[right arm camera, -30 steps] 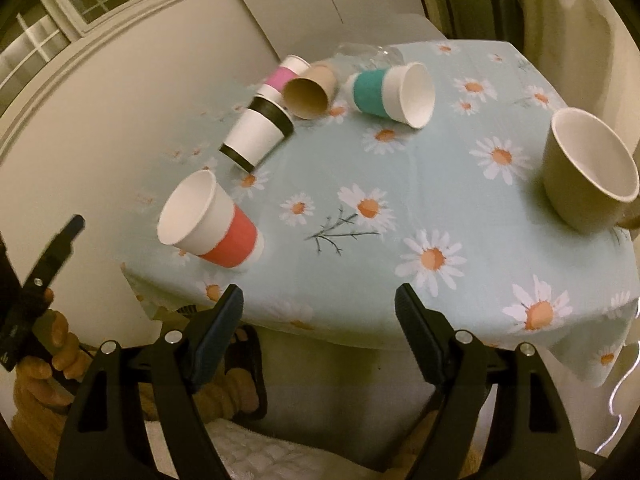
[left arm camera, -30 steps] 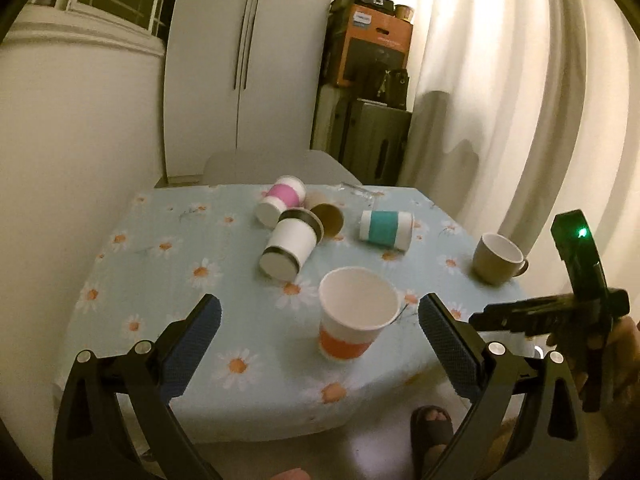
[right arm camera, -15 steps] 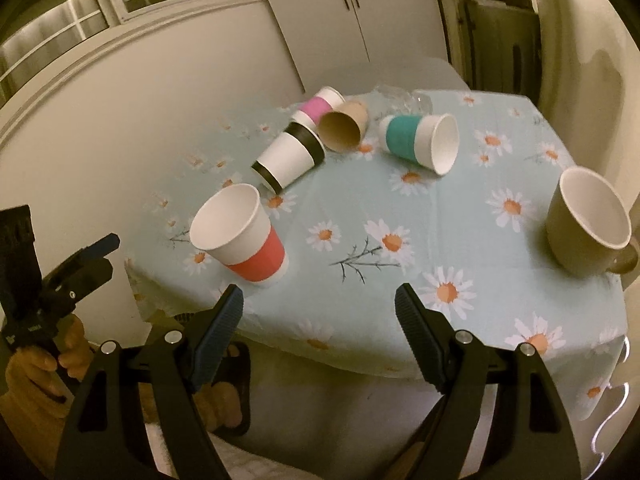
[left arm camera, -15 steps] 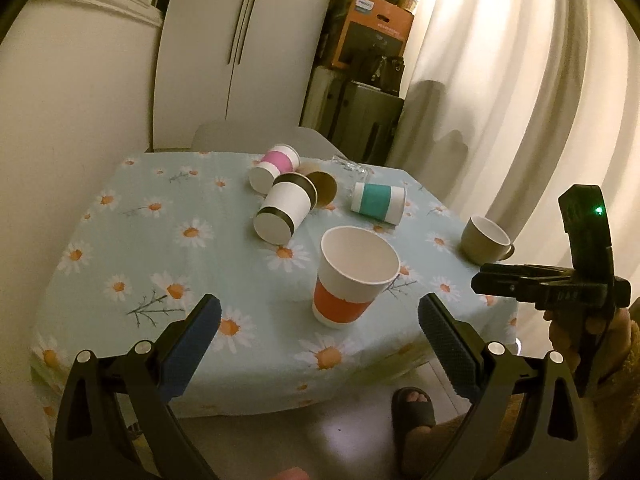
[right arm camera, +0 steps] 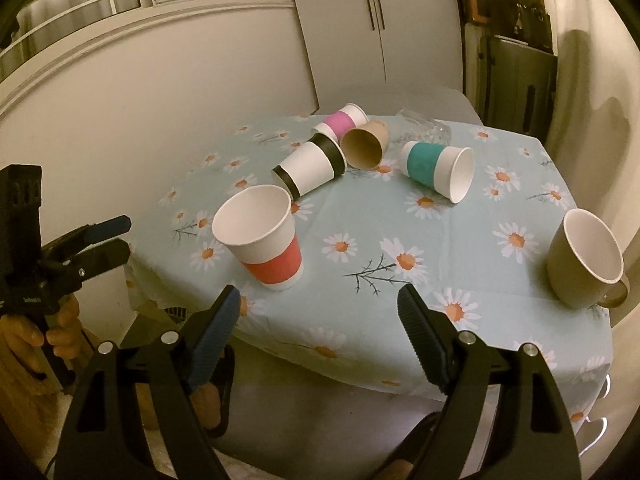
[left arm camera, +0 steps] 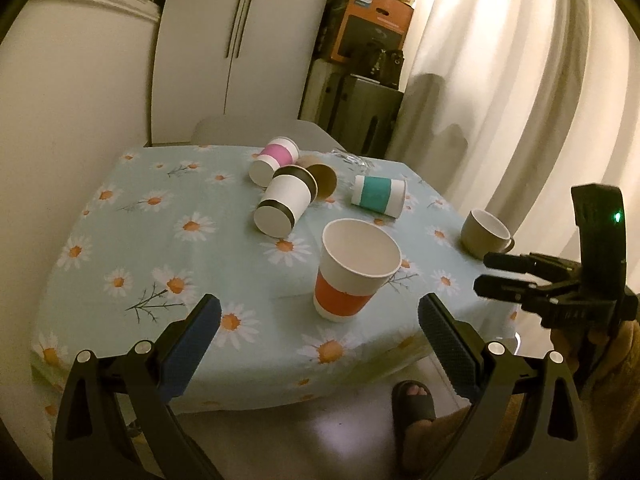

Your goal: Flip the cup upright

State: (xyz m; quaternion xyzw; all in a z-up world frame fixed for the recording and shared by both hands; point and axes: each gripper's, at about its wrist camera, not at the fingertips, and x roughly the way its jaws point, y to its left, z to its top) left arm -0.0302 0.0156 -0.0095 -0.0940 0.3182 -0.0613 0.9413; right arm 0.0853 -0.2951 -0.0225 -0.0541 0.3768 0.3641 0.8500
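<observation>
We're holding both grippers off the near edge of the table right now, and neither one is touching anything. The left gripper has its jaws spread wide apart with nothing between them, and the right gripper is spread wide and empty too.

The orange-banded paper cup is standing upright, mouth up, on the daisy tablecloth just ahead of the left gripper and a little toward its right finger. From the right gripper it's ahead and off to the left, just past the left finger.

Further out from both grippers there's a bunch of cups lying on their sides: a black-banded cup, a pink-banded cup, a brown cup with its mouth toward the right gripper, and a teal-banded cup. A tan mug is sitting upright ahead and to the right of the right gripper.
</observation>
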